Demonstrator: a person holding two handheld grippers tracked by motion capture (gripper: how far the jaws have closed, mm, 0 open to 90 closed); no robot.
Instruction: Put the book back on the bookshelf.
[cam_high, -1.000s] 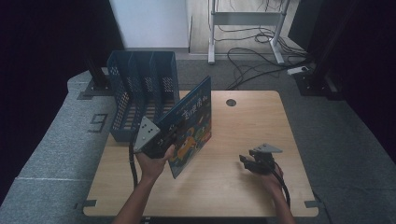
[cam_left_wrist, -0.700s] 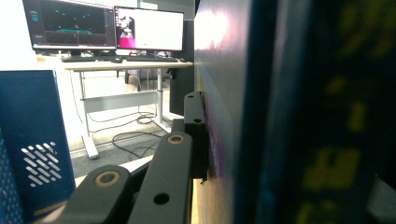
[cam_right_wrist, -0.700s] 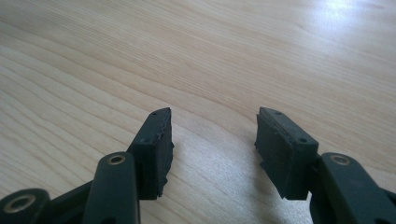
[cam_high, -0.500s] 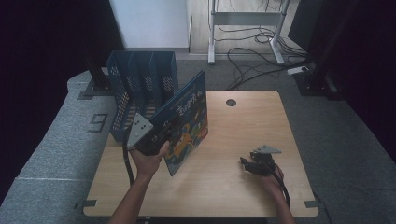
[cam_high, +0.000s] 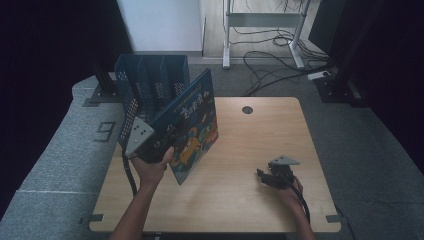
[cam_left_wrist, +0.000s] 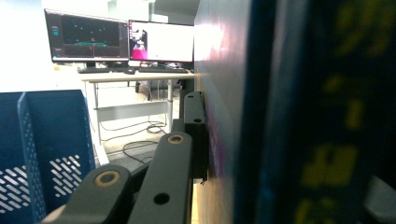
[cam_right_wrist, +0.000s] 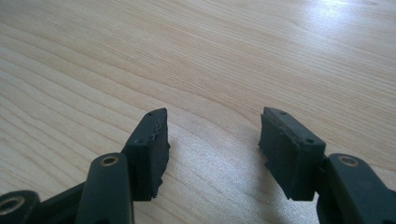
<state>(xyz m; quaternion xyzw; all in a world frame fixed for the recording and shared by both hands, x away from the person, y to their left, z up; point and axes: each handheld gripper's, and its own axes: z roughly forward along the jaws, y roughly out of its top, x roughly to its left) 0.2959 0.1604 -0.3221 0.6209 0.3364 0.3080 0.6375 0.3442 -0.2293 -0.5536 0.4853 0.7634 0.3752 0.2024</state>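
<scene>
Nearest the table's (cam_high: 230, 200) front edge, at its right, the right gripper (cam_high: 263, 176) rests low over bare wood; its jaws stand apart with nothing between them and have just been opening. Left of it, the left gripper (cam_high: 159, 145) is clenched on the lower corner of a dark blue picture book (cam_high: 192, 127), held tilted on edge above the table's left half. The cover bears yellow characters, too small to read, above cartoon figures. Just behind the book, at the table's far left corner, stands a blue perforated file rack (cam_high: 145, 82). On the grey floor mat left of the table is a large "9" (cam_high: 106, 132).
</scene>
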